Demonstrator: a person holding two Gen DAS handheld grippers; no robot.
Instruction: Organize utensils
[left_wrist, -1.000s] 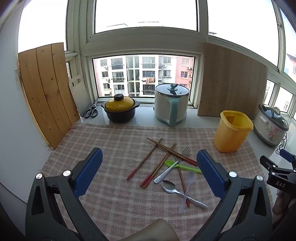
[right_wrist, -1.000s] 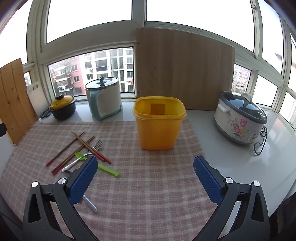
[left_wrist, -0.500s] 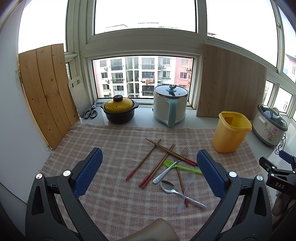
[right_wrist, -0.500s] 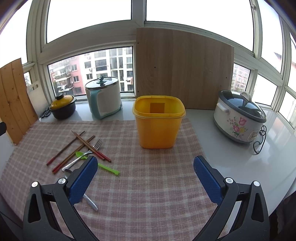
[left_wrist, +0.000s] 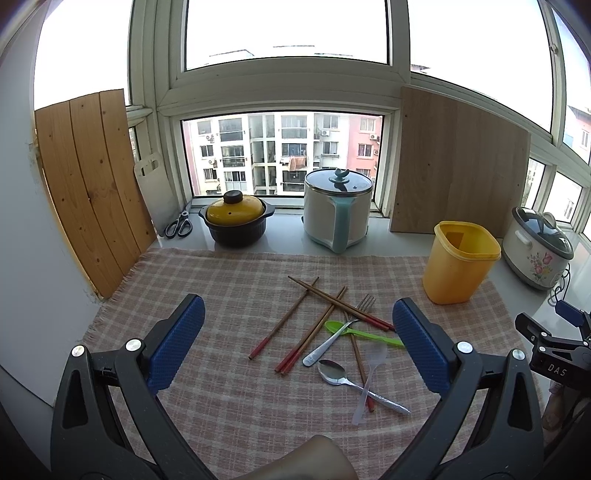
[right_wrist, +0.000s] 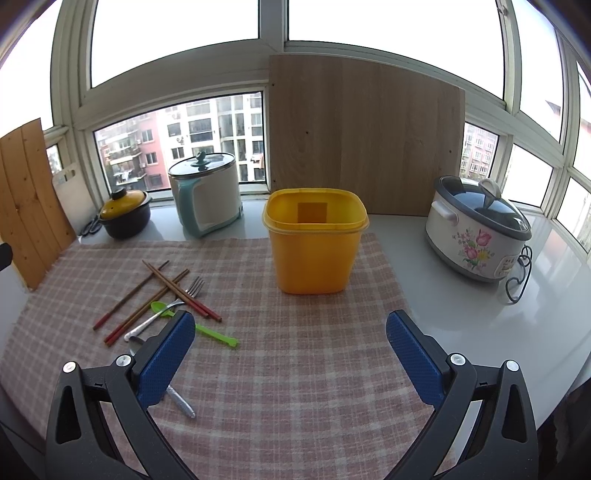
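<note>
Window sill counter, daylight; a checked cloth (left_wrist: 229, 288) is covering most of it.

Utensils are lying in a loose heap on the cloth: chopsticks (left_wrist: 334, 302) crossing each other, a fork (left_wrist: 341, 332) over a green spoon (left_wrist: 364, 334), a steel spoon (left_wrist: 356, 384) nearest the camera, a clear plastic spoon (left_wrist: 369, 376) lying across its handle.

Yellow bin (right_wrist: 316, 240) is standing upright on the cloth's far right part, apart from the heap; I cannot tell if anything is in it.

Left gripper (left_wrist: 297, 345) is hovering above the cloth, jaws spread wide, gripping nothing; the heap is showing between its fingers.

Right gripper (right_wrist: 290, 354) is hovering above bare cloth, facing the bin, jaws spread wide, gripping nothing. Its left finger is hiding part of the heap in the right wrist view.

Behind the cloth: a black pot (left_wrist: 236, 221) with yellow lid, a white cooker (left_wrist: 338, 208), scissors (left_wrist: 179, 225). A floral cooker (right_wrist: 478, 234) is sitting right of the bin, off the cloth.
</note>
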